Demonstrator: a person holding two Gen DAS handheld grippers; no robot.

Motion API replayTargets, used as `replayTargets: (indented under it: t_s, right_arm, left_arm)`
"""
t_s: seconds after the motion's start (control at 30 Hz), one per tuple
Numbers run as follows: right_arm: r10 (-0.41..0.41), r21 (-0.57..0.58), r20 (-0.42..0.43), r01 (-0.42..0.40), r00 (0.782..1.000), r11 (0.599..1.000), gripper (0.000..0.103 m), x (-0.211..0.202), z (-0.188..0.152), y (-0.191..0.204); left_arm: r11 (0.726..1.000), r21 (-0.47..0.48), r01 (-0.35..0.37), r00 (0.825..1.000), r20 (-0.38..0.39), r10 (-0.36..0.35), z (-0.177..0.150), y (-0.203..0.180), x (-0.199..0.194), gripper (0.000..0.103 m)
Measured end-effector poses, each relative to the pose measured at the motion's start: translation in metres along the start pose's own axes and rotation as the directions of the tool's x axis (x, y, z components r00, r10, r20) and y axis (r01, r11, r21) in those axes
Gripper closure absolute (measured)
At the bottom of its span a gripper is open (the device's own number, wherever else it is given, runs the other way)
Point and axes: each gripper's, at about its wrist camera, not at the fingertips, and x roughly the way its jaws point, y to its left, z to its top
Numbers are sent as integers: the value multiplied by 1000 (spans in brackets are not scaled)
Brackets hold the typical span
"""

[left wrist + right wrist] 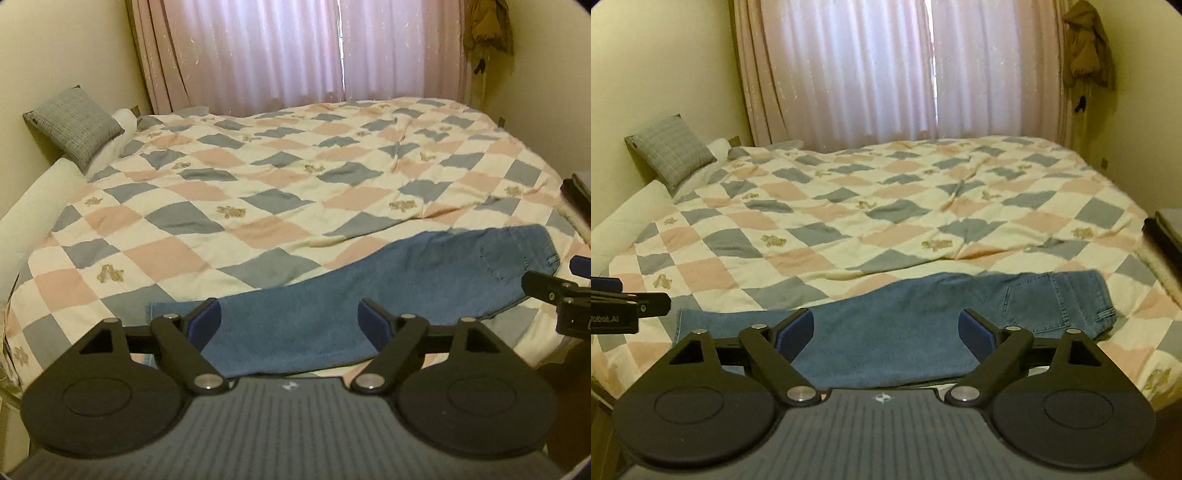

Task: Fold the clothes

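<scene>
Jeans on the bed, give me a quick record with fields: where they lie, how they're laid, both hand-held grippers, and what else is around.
garment: blue jeans, laid flat along the near edge of the bed
waistband end: right side, back pocket up
surface: checked quilt
left hand-held gripper: open, above the jeans, holding nothing
right hand-held gripper: open, above the jeans, holding nothing
nearby: grey cushion, pink curtains

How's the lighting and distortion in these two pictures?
Left wrist view: the curtains glow with window light, and the bed edges bulge from the fisheye. Right wrist view: same backlight, dark rounded corners, soft detail on the jeans.
</scene>
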Motion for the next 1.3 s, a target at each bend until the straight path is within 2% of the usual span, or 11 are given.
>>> replayTargets:
  t_s: [0.27, 0.4, 0.6, 0.83, 1.1, 1.2, 1.3]
  right_arm:
    - [-91, 85, -18, 92, 996, 992, 6, -7, 4, 53]
    - [-135, 149, -32, 138, 990, 979, 6, -6, 0, 89]
    - [-169, 250, -35, 173, 985, 953, 3, -25, -13, 148]
    - [-232, 277, -78, 245, 970, 929, 2, -51, -29, 182]
    - [-244, 247, -73, 255, 967, 935, 2, -59, -24, 188]
    - [-247, 233, -105, 265, 963, 936, 2, -53, -23, 187]
    - [-275, 225, -167, 308, 947, 924, 2, -49, -21, 187]
  left_arm:
    - [999, 39, 13, 1000, -19, -12, 15, 72, 3, 18]
    - [998, 68, 17, 999, -34, -15, 18, 116, 5, 12]
    - [987, 142, 79, 995, -69, -70, 18, 157, 15, 11]
    - [969, 184, 165, 983, -110, -147, 5, 166, 18, 9]
    - [966, 178, 186, 979, -120, -166, -5, 167, 13, 8]
    - [967, 177, 182, 979, -127, -161, -4, 165, 11, 8]
    - [964, 180, 198, 976, -127, -176, -10, 164, 6, 8]
